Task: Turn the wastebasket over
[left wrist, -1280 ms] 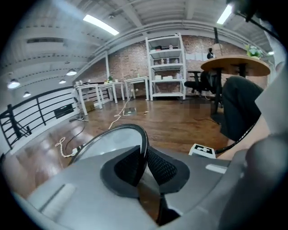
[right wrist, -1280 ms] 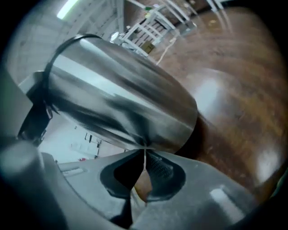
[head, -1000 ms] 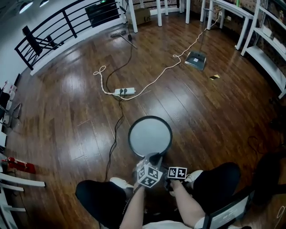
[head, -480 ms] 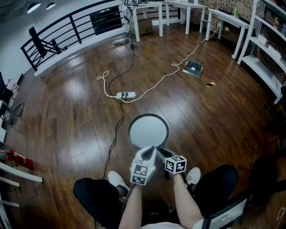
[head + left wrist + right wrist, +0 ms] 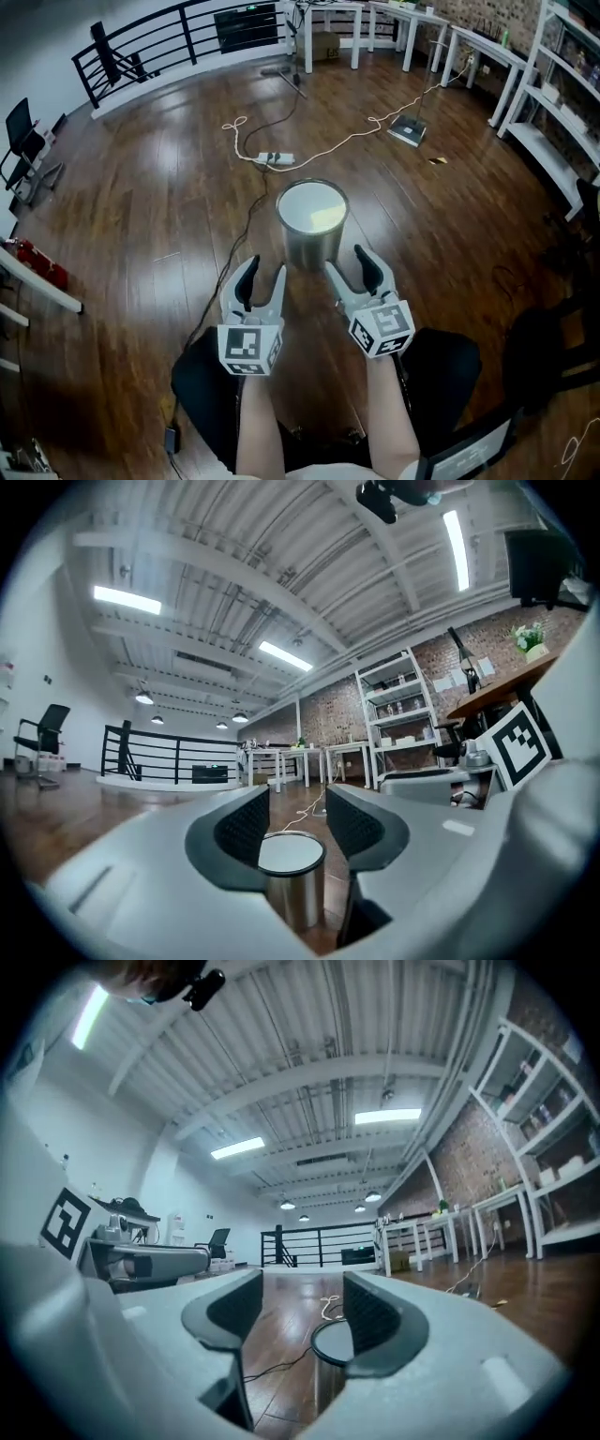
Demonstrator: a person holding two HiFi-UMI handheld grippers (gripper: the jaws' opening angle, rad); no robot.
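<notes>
Lower left of centre in the head view, the left claw [image 5: 265, 270] is held level. Its jaws are spread with nothing pinched, and they have just been opening. In its own view the wastebasket [image 5: 311, 230] shows through the gap, beyond the tips and untouched. The wastebasket stands on the wood floor [image 5: 141, 206] at mid-frame, its light round face up, just ahead of both claws. Right of centre, the right claw [image 5: 346, 262] is likewise spread and empty, its jaws also just opening. A power strip [image 5: 272, 158] lies above the wastebasket.
</notes>
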